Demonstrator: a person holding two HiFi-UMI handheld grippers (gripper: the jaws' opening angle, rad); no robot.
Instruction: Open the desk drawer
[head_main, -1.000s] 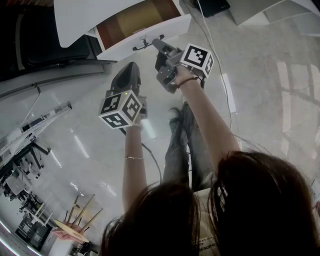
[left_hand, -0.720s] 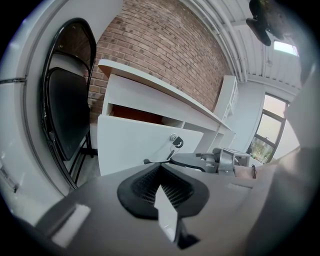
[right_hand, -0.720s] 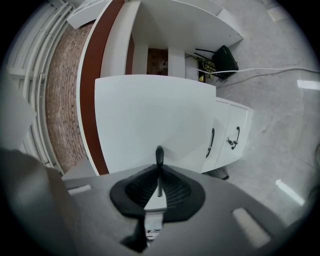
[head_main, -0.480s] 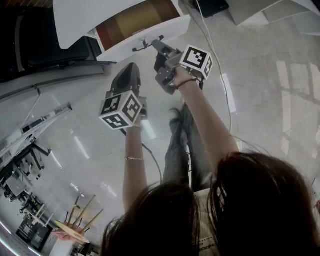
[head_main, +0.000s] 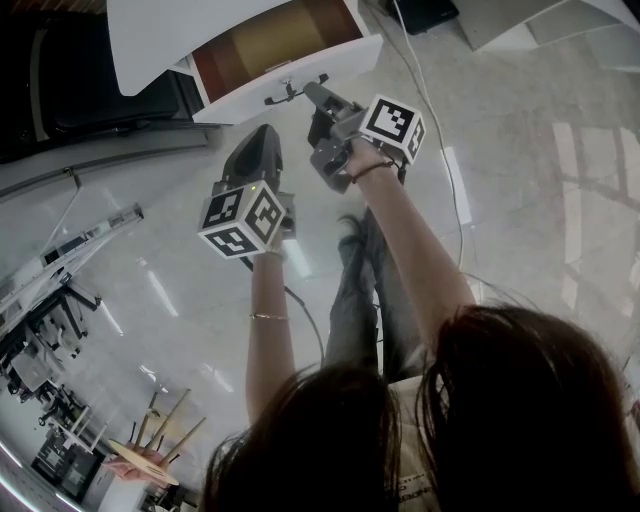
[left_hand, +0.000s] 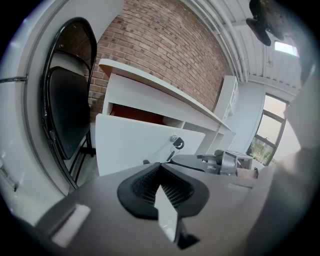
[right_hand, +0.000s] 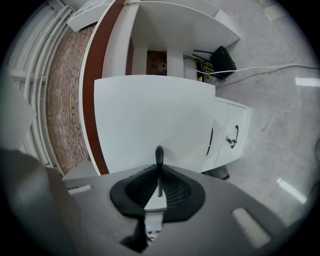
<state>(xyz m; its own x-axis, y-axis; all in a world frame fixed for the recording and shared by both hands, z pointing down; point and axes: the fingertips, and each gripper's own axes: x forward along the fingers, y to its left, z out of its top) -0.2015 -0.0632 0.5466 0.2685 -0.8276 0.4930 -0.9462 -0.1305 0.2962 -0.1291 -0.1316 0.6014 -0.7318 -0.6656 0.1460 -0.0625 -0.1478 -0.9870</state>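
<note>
The white desk (head_main: 150, 40) stands at the top of the head view with its drawer (head_main: 270, 35) pulled partly out, the brown inside showing. On the white drawer front (right_hand: 150, 115) is a black handle (right_hand: 159, 154), and my right gripper (right_hand: 159, 172) is shut on it; the head view shows that gripper (head_main: 312, 92) at the handle (head_main: 288, 90). My left gripper (head_main: 262, 135) hangs shut and holding nothing, a little left of and below the drawer front (left_hand: 140, 145). A key (left_hand: 176, 144) hangs in the drawer's lock.
A black folding chair (left_hand: 65, 115) stands left of the desk. A white cable (head_main: 440, 130) runs over the glossy floor at right. Beside the drawer is a low white cabinet (right_hand: 232, 135) with its own handle. Stands and gear crowd the lower left (head_main: 50, 320).
My right gripper has drawn back slightly toward me with the handle, and the drawer has slid a little further out. The left gripper has stayed put.
</note>
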